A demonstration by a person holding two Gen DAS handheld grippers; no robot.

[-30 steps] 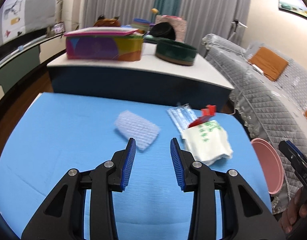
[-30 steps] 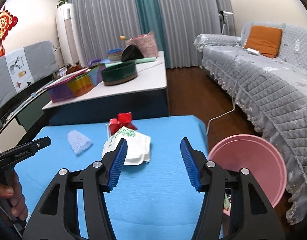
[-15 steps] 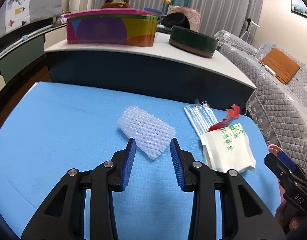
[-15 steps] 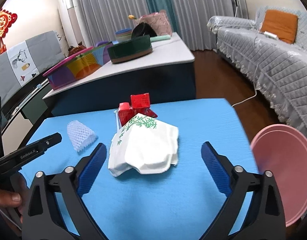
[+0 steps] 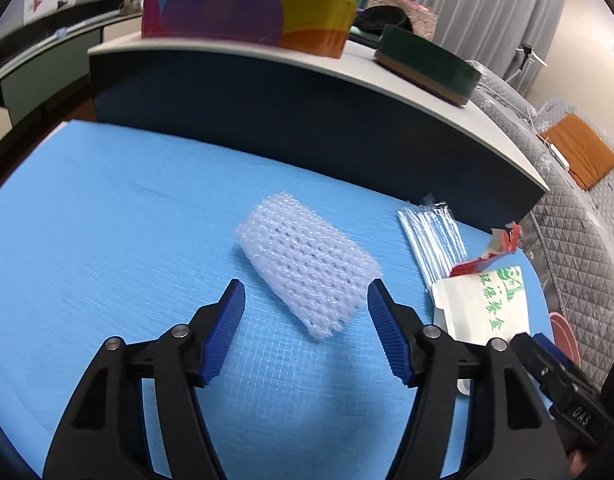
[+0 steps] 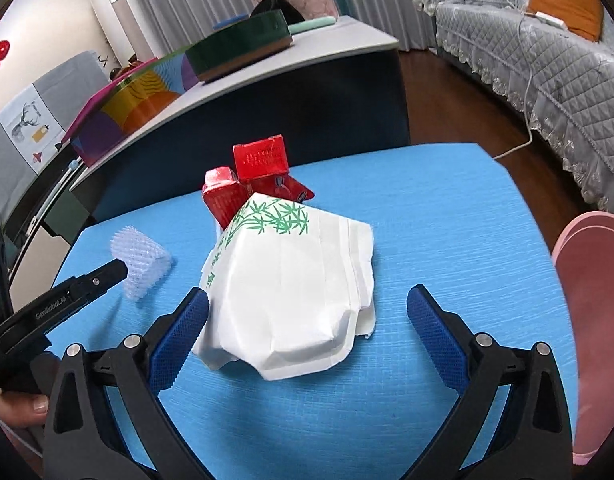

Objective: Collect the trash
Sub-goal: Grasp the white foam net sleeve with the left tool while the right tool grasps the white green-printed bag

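Left wrist view: the left tongs [image 5: 305,304] hover with jaws wide apart, holding nothing, and the white foam net sleeve [image 5: 307,266] lies on the blue worktop [image 5: 107,240] dead ahead, its near end just between the blue tips. Its long axis runs diagonally, far-left to near-right, so I'd say a slight twist would help the jaws close across it. Over on the right wrist view, the right tongs [image 6: 307,312] are also spread and empty, straddling the white paper takeaway box [image 6: 291,288]; the left pad looks to be touching its edge, though that's hard to call. Red carton scraps [image 6: 251,184] sit just behind it. The pink bin [image 6: 591,320] waits at the right.
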